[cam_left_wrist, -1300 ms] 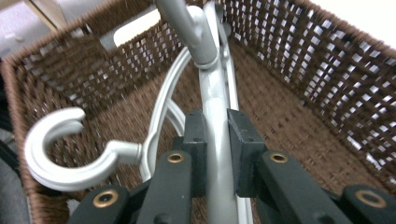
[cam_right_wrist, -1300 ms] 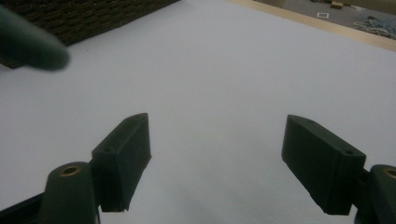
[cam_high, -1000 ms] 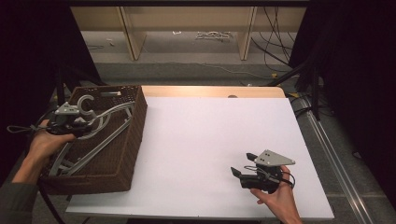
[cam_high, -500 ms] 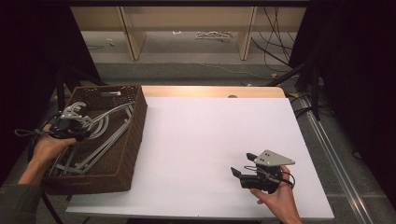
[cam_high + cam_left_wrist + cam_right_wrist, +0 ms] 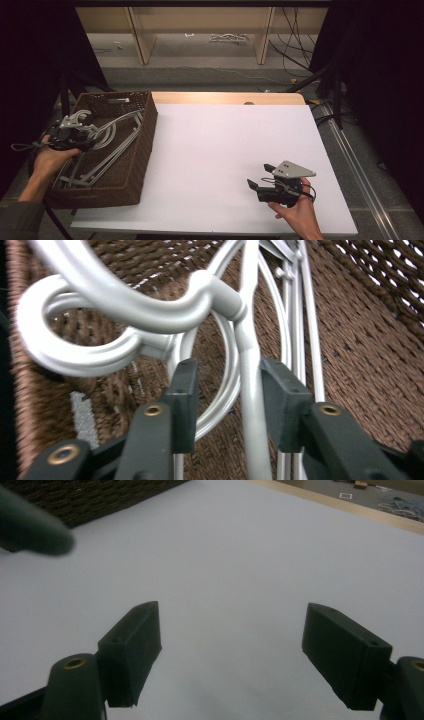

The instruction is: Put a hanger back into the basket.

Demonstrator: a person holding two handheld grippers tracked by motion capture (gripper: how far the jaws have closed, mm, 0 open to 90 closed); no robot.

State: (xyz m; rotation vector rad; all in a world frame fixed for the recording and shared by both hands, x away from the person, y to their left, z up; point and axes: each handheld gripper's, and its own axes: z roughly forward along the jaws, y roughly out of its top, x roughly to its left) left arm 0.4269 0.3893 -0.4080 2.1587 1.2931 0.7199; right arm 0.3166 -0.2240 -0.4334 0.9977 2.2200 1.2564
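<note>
My right gripper (image 5: 261, 176) lies nearest me, low on the white table (image 5: 225, 150) by its near right corner, my hand (image 5: 299, 216) under it. Its jaws stand wide apart with only bare tabletop between them, as the right gripper view (image 5: 230, 650) shows; it holds nothing.

My left gripper (image 5: 70, 137) is over the near left part of the brown wicker basket (image 5: 142, 150), which sits at the table's left edge. In the left gripper view my gripper (image 5: 227, 390) has its two jaws partly closed, one on each side of the grey stem of a hanger (image 5: 250, 405); the right pad looks to touch the stem, the left pad stands a little off it, so I cannot tell that the grip is firm. A hook (image 5: 120, 315) of a hanger curls just above the jaws.

Count: two grippers, one basket, and a tangle of grey hangers (image 5: 107, 142) in it; I see at least two hooks, but the whole number I cannot tell.

Farther off, a strip of bare wood (image 5: 225, 97) runs along the table's far edge. Beyond it is a grey floor (image 5: 200, 65), two pale wooden uprights (image 5: 137, 35), and black cables (image 5: 295, 45) at the right. Dark drapes close both sides.
</note>
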